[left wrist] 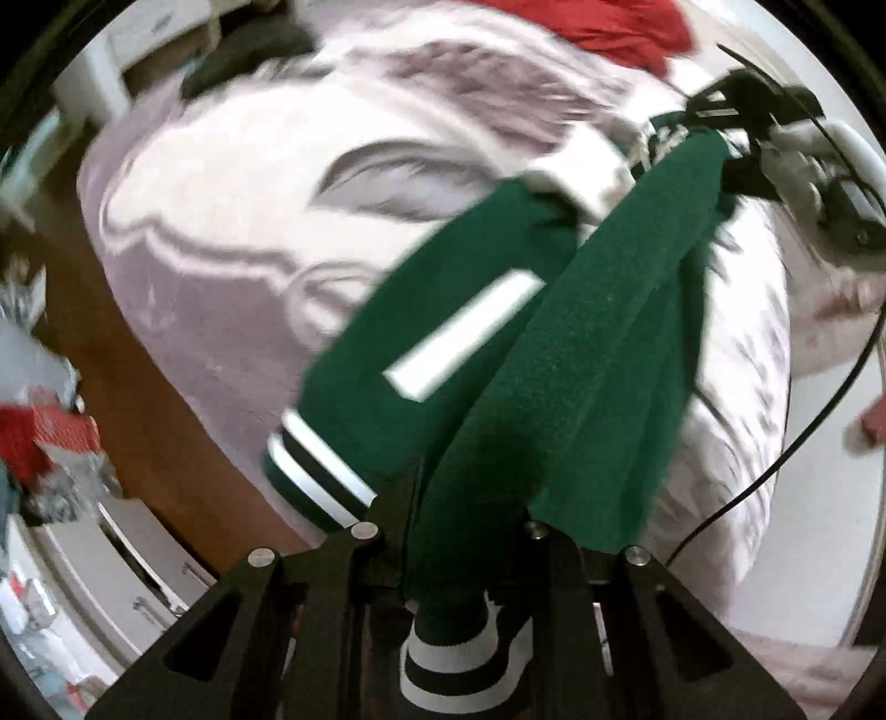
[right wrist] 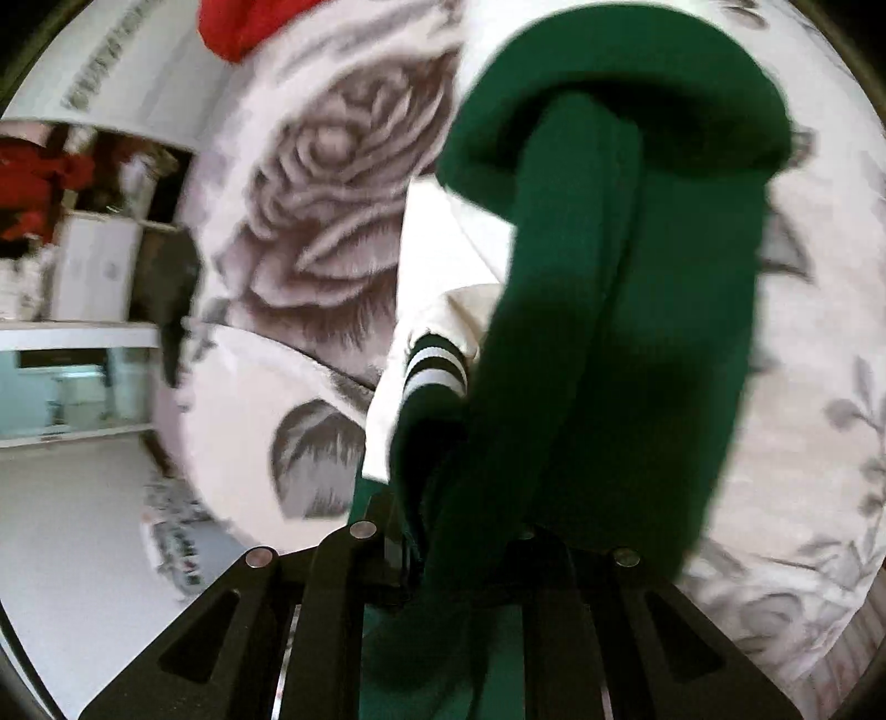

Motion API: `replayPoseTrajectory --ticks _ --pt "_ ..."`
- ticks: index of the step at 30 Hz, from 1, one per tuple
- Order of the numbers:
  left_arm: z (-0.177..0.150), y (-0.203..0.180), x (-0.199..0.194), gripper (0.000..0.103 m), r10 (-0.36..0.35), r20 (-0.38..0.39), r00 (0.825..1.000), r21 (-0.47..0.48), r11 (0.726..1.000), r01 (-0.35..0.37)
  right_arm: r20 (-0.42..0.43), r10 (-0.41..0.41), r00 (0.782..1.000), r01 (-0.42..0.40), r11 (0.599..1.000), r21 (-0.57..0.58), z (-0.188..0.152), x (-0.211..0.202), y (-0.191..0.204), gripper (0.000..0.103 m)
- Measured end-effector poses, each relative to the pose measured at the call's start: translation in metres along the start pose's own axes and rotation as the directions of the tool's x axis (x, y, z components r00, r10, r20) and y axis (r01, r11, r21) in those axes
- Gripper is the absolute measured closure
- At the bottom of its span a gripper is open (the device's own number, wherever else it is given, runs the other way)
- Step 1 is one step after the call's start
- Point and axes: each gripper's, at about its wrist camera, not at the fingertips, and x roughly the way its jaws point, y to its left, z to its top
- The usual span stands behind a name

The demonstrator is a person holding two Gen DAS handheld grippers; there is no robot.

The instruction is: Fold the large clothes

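A dark green jacket with white sleeves and striped green-white cuffs hangs in the air, stretched between both grippers above a bed. My left gripper is shut on the jacket's fabric near a striped hem. My right gripper is shut on the same green jacket; it also shows in the left wrist view, gripping the far end. A white sleeve with a striped cuff hangs under the fabric.
A pale blanket with a grey rose pattern covers the bed. A red garment lies at the far end. Brown floor and white drawers lie left. A black cable trails right.
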Motion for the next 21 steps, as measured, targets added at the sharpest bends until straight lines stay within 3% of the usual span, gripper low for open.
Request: replayPoseTrajectory --ticks 3,4,5,7,8,10,12,14,16,18,19,21 --pt "0.021 0.056 0.046 0.086 -0.055 -0.08 0.995 -0.077 0.996 0.049 -0.055 -0.115 0.992 0.114 0.993 -0.02 0.008 0.069 0.025 0.085" --pt "0.025 0.076 0.065 0.081 -0.09 -0.118 0.989 -0.105 0.991 0.078 -0.077 -0.127 0.989 0.125 0.992 -0.03 0.011 0.087 0.027 0.074" --pt "0.025 0.091 0.076 0.075 -0.139 -0.141 0.98 -0.141 0.983 0.119 -0.088 -0.105 0.99 0.104 0.994 -0.017 0.012 0.097 0.029 0.058" --pt "0.022 0.111 0.082 0.063 -0.226 -0.167 0.96 -0.199 0.961 0.191 -0.097 -0.037 0.995 0.036 0.999 -0.009 0.008 0.095 0.027 0.045" --pt "0.017 0.122 0.078 0.049 -0.27 -0.163 0.949 -0.233 0.945 0.229 -0.119 0.028 0.992 -0.031 0.999 -0.021 0.003 0.088 0.026 0.042" --pt "0.007 0.133 0.069 0.04 -0.319 -0.16 0.934 -0.268 0.925 0.27 -0.151 0.131 0.98 -0.134 0.991 -0.014 -0.014 0.071 0.016 0.041" --pt "-0.002 0.14 0.061 0.04 -0.349 -0.159 0.923 -0.298 0.909 0.292 -0.151 0.16 0.976 -0.162 0.987 -0.003 -0.038 0.052 -0.005 0.034" --pt "-0.006 0.14 0.058 0.04 -0.373 -0.159 0.914 -0.307 0.899 0.313 -0.139 0.138 0.981 -0.138 0.99 0.016 -0.08 0.033 -0.041 0.033" --pt "-0.006 0.134 0.063 0.04 -0.353 -0.172 0.92 -0.296 0.909 0.293 -0.165 0.079 0.983 -0.073 0.996 0.042 -0.129 0.034 -0.069 0.033" --pt "-0.001 0.131 0.072 0.04 -0.309 -0.163 0.937 -0.295 0.921 0.252 -0.244 0.067 0.968 -0.036 0.991 0.129 -0.186 0.055 -0.105 0.033" --pt "0.001 0.131 0.073 0.041 -0.297 -0.154 0.943 -0.297 0.924 0.242 -0.3 0.092 0.949 -0.035 0.981 0.193 -0.219 0.073 -0.125 0.033" --pt "0.006 0.127 0.072 0.063 -0.267 -0.111 0.957 -0.284 0.931 0.227 -0.364 0.121 0.924 -0.021 0.964 0.267 -0.266 0.106 -0.149 0.033"
